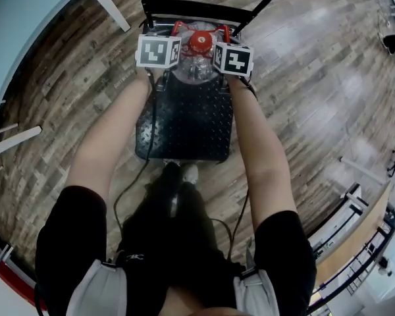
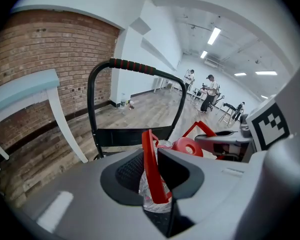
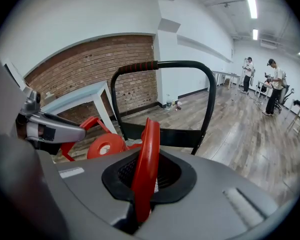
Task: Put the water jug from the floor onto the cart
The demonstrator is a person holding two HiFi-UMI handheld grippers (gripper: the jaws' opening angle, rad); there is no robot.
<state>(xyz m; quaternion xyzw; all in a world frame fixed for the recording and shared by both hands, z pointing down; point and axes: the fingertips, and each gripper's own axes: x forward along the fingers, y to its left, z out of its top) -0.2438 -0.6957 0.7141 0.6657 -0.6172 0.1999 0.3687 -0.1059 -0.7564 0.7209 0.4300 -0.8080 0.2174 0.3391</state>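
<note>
The clear water jug point(image 1: 196, 66) with a red cap point(image 1: 197, 43) is at the far end of the black cart deck point(image 1: 191, 124), just under the cart's push handle point(image 1: 210, 8); whether it rests on the deck I cannot tell. My left gripper point(image 1: 176, 37) has the jug's red left handle point(image 2: 150, 154) between its jaws. They are easing open, with a gap on the handle's left side. My right gripper point(image 1: 221, 37) is shut on the red right handle point(image 3: 147, 154). The cap point(image 2: 187, 146) shows between both grippers.
A pale blue table point(image 1: 26, 18) with white legs stands left of the cart, against a brick wall point(image 2: 55, 49). The person's shoes point(image 1: 181, 173) are at the cart's near end. Shelving point(image 1: 355, 242) is at the lower right. People point(image 3: 275, 84) stand far across the room.
</note>
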